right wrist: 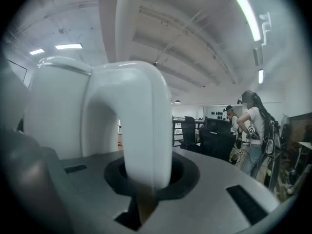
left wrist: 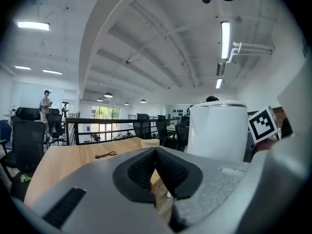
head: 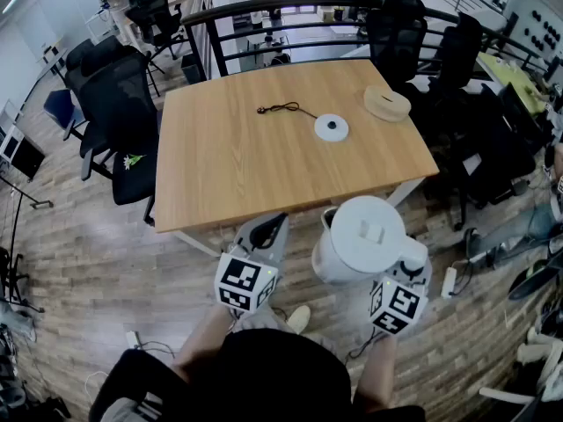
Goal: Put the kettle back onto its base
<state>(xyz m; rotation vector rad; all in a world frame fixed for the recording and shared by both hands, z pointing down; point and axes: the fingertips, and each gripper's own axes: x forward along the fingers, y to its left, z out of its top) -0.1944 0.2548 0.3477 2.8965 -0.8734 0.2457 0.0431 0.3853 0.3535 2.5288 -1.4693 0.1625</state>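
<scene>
The white kettle (head: 362, 238) hangs in the air in front of the table's near edge, lid up. My right gripper (head: 412, 264) is shut on its handle (right wrist: 145, 130), which fills the right gripper view. The round white kettle base (head: 332, 128) lies on the wooden table (head: 229, 165) towards the far right, with its black cable (head: 281, 108) trailing to the left. My left gripper (head: 266, 234) is beside the kettle on its left, short of the table edge, shut with its pads (left wrist: 146, 169) meeting and nothing between them. The kettle (left wrist: 217, 130) shows at the right of the left gripper view.
A round beige object (head: 387, 104) sits at the table's far right corner. Black office chairs (head: 123, 121) stand to the left and right of the table, a black railing (head: 264, 11) runs behind it. A person (right wrist: 253, 130) stands to the right. Cables lie on the wooden floor.
</scene>
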